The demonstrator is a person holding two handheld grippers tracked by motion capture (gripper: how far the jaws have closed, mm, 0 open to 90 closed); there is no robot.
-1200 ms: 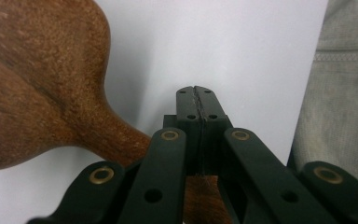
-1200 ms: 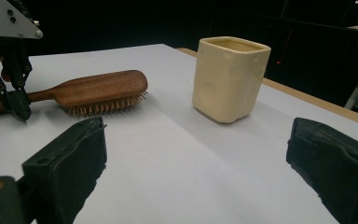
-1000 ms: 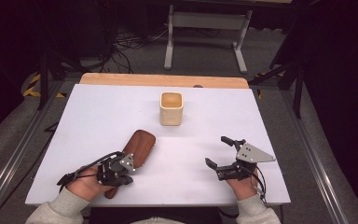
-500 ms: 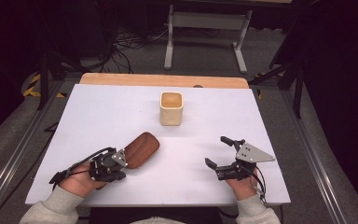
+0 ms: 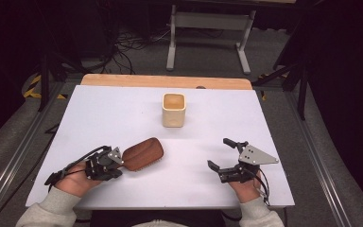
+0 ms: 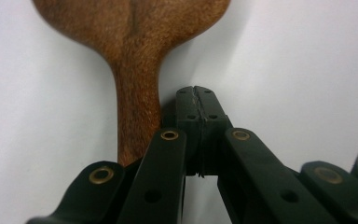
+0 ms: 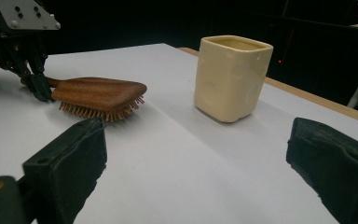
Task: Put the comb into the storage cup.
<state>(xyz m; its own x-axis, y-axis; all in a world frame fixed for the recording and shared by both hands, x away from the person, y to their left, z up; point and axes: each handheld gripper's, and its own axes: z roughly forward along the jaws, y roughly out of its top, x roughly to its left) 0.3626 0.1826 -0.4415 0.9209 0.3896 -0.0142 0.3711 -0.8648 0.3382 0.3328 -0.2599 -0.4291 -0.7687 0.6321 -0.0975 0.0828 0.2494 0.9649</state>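
- High view: my left gripper (image 5: 108,163) sits at the near left of the counter (image 5: 99,113), with the brush (image 5: 143,153) lying bristles down just ahead of it and to its right, handle end toward me. The cup (image 5: 174,109) stands well beyond the brush. My right gripper (image 5: 223,158) rests at the near right with its jaws spread, holding nothing.
- Left gripper view: my jaws are pressed together on nothing, tips on the counter, and the brush handle (image 6: 137,112) runs right alongside their left flank, touching or nearly so. I judge the grasp is not yet made. To do it well I should open, shift left until the handle lies between the jaws, and close across its narrow neck, square to the wood.
- Right gripper view: between my spread jaws lie the brush (image 7: 98,95), far left, and the cup (image 7: 232,77), ahead and right, upright and mouth open. If the brush is bound for the cup, I should keep this gripper ready to steady it.
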